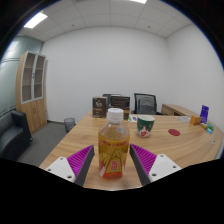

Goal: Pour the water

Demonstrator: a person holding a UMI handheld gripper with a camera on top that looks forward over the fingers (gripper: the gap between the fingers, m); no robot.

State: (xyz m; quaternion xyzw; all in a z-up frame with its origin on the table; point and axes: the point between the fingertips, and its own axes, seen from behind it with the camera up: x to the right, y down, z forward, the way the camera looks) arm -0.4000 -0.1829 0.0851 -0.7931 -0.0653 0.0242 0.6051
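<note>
Gripper view shows the bottle (114,146) upright, white cap on, amber liquid inside, standing between the fingers of the claw (113,165). Nothing looks poured yet — the lift, the tilt and the pour all seem left to do. Both pink pads (80,161) sit close against the bottle's sides; whether they truly press it I cannot tell. Farther off and to the right, a cup (145,126) waits on the bench (185,140).

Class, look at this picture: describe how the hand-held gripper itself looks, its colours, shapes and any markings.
The hand-held gripper shows two fingers with white outer bodies. Each bears a magenta pad on its inner face, ribbed with fine parallel grooves. The fingers are flat and angular, tapering forwards. No cables, labels or sleeves are visible.
</note>
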